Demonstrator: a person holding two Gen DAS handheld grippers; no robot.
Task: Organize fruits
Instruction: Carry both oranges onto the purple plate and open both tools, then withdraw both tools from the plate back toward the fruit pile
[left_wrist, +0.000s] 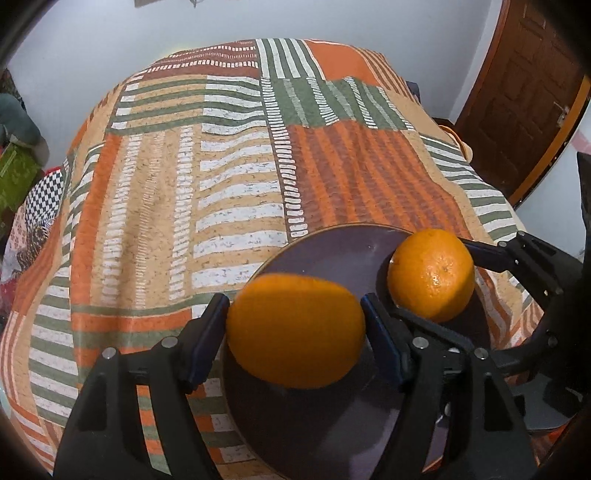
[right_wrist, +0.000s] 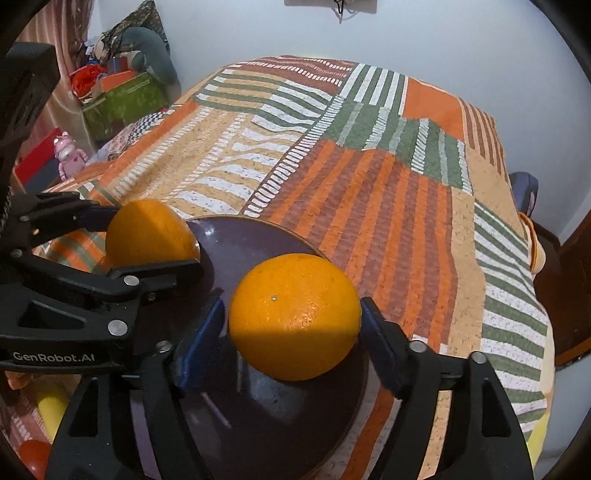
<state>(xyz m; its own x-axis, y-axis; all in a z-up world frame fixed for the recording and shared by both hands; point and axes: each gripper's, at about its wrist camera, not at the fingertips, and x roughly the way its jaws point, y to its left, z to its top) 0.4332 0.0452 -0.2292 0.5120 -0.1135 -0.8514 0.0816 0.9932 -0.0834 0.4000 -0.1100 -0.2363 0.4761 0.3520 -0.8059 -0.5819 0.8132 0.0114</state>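
A dark purple plate (left_wrist: 325, 251) lies on the striped bedspread; it also shows in the right wrist view (right_wrist: 251, 240). My left gripper (left_wrist: 295, 332) is shut on an orange (left_wrist: 295, 330) over the plate's near left part; the same orange (right_wrist: 149, 232) and gripper (right_wrist: 147, 240) show at the left of the right wrist view. My right gripper (right_wrist: 293, 328) is shut on a second orange (right_wrist: 295, 326) above the plate; this orange (left_wrist: 432, 275) shows in the left wrist view at the plate's right side, held between the right gripper's fingers (left_wrist: 484, 254).
The patchwork bedspread (left_wrist: 221, 184) covers the bed. A wooden door (left_wrist: 524, 103) stands at the right. A green box (right_wrist: 125, 99) and clutter sit beside the bed at the left. A yellow fruit-like object (right_wrist: 51, 408) and a red one (right_wrist: 33, 458) lie at the near left.
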